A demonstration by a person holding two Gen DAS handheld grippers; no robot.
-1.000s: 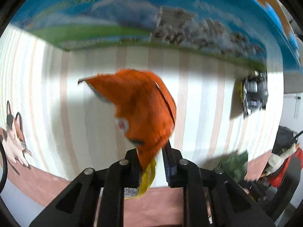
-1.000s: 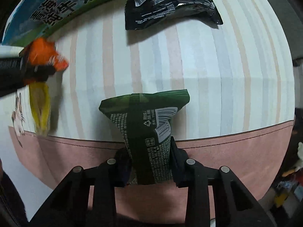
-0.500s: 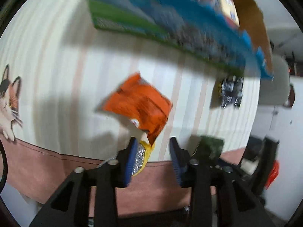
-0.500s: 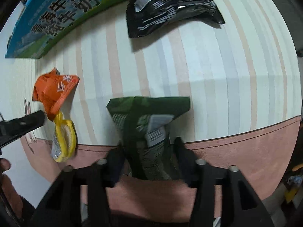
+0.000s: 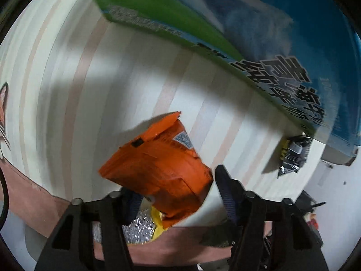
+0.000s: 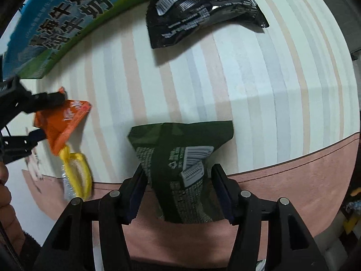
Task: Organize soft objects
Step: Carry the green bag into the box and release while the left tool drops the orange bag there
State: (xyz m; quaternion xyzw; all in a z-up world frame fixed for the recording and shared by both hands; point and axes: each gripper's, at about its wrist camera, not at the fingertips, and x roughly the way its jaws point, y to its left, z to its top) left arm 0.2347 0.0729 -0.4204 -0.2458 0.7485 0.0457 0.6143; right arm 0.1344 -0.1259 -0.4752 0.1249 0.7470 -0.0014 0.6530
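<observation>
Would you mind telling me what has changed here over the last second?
Both grippers' jaws have just opened: the left gripper released the orange packet, the right gripper the green packet; both packets lie between the open jaws. The black packet stayed put.

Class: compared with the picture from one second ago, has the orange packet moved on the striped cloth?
Yes. In the right wrist view the orange packet now lies lower, farther from the blue-green carton and closer to the cloth's pink border.

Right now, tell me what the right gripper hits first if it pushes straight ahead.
Probably the green snack bag lying between the right gripper's open jaws, then the striped tablecloth under it; depth is unclear.
</observation>
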